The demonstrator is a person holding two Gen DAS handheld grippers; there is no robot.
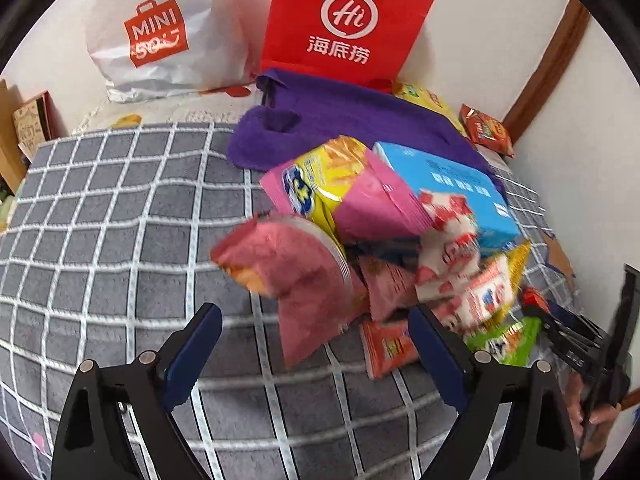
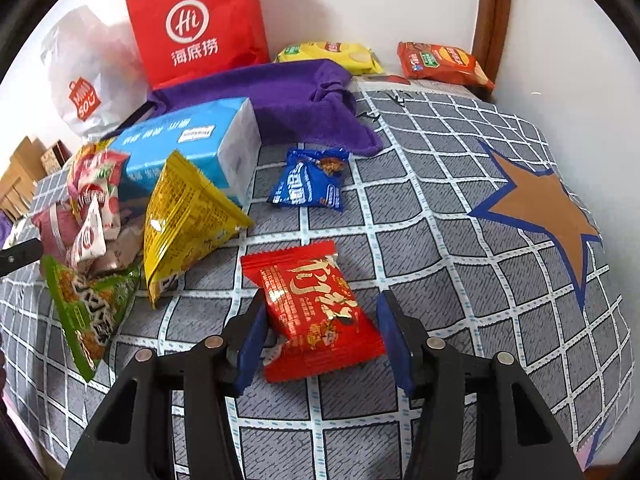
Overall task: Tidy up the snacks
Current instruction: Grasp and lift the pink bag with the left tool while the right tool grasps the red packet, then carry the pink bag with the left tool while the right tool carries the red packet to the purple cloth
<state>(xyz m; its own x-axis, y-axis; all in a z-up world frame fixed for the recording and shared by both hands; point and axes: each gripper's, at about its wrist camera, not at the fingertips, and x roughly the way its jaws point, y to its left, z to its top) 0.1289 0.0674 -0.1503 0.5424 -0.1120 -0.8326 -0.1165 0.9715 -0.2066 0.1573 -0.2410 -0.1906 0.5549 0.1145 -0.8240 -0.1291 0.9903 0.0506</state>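
Observation:
A heap of snack packets lies on a grey checked cloth (image 1: 100, 240). In the left wrist view my left gripper (image 1: 316, 316) is open, its jaws wide apart just in front of a blurred pink packet (image 1: 296, 276) at the heap's near edge. A pink-and-yellow bag (image 1: 340, 192) and a blue box (image 1: 456, 188) lie behind it. In the right wrist view my right gripper (image 2: 322, 320) is open around a red packet with gold lettering (image 2: 316, 316), which lies flat on the cloth between the fingers. The right gripper also shows at the left view's right edge (image 1: 568, 336).
A purple cloth (image 2: 280, 96), a red paper bag (image 2: 196, 28) and a white plastic bag (image 2: 88, 80) stand at the back by the wall. A blue packet (image 2: 310, 180), yellow packet (image 2: 188, 216), green packet (image 2: 88, 308), yellow chips (image 2: 332, 54) and orange chips (image 2: 440, 62) lie around.

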